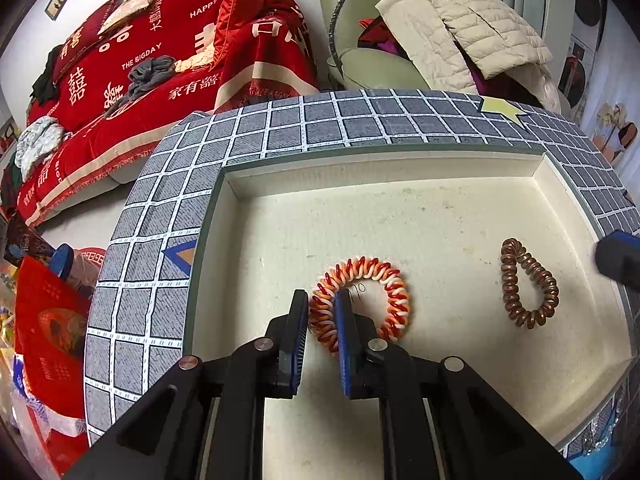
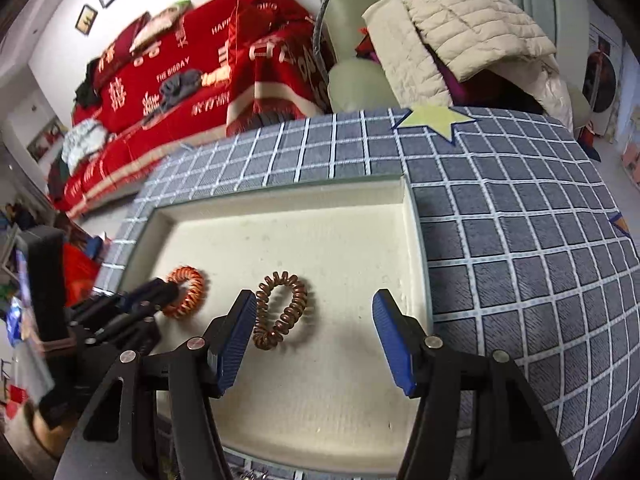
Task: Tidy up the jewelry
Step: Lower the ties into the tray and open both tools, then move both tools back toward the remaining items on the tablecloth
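We see a red-orange-white coil band [image 1: 360, 298] lying flat in the cream tray [image 1: 400, 184], a copper coil band [image 1: 528, 284] well apart beside it.

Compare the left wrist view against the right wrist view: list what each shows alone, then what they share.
Left wrist only: the left claw shut on the red-orange-white coil band, seen close.
Right wrist only: the right claw open, its pads clear of the brown coil band.
Both: the cream tray, both bands and the grid cloth.
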The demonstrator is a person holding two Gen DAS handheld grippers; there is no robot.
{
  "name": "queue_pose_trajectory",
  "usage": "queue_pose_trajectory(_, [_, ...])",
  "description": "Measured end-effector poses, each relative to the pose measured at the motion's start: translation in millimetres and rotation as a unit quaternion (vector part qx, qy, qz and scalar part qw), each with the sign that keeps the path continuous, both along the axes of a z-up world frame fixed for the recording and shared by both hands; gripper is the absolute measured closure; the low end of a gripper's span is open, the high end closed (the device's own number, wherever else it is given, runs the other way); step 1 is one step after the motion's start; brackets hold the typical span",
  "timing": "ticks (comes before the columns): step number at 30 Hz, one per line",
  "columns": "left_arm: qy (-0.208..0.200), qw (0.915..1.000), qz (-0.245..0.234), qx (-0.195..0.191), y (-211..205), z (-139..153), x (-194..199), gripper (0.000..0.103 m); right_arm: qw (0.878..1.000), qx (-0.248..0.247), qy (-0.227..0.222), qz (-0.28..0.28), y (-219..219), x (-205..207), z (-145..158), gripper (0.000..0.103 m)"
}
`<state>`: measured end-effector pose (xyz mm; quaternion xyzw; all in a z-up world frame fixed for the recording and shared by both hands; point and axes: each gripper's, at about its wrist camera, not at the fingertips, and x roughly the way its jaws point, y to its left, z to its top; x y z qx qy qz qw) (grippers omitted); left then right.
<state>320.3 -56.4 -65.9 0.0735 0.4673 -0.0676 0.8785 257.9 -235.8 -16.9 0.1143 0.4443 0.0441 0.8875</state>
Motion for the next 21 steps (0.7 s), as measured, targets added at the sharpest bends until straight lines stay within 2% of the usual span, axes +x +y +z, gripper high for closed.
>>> queue_pose_trajectory(9, [-0.015, 0.9998, 0.007, -0.006, 1.8, 11.8, -2.2, 0.067, 0.999, 0.027, -0.024, -0.014, -13.3, -28.9, 17.9, 0.039])
queue_pose_trajectory(11, [-0.018, 0.9997, 0.012, -0.015, 4.6, 17.5, -4.3, 0.0, 0.999, 0.034, -0.026, -0.019, -17.8, -35.9, 19.6, 0.039])
queue_pose_trajectory(13, [-0.051, 0.9983, 0.023, -0.017, 7.1, 30.6, -11.4, 0.0, 0.999, 0.039, -0.029, -0.022, -21.1, -42.6, 20.9, 0.039])
queue_pose_trajectory(16, [-0.067, 0.9975, 0.011, -0.019, 6.3, 42.1, -20.1, 0.0, 0.998, 0.052, -0.039, -0.025, -28.4, -53.5, 25.9, 0.036])
queue_pose_trajectory(18, [-0.082, 0.9965, 0.009, -0.016, 7.9, 50.3, -28.1, 0.0, 0.997, 0.058, -0.052, -0.023, -30.4, -63.6, 31.2, 0.015])
queue_pose_trajectory(20, [-0.094, 0.9955, 0.004, -0.012, 11.9, 58.9, -41.1, 0.0, 0.995, 0.06, -0.081, -0.026, -33.1, -79.7, 38.8, 0.013])
queue_pose_trajectory(21, [-0.098, 0.9951, -0.002, -0.012, 14.2, 62.4, -47.5, 0.0, 0.994, 0.062, -0.091, -0.028, -34.3, -86.5, 41.2, 0.003])
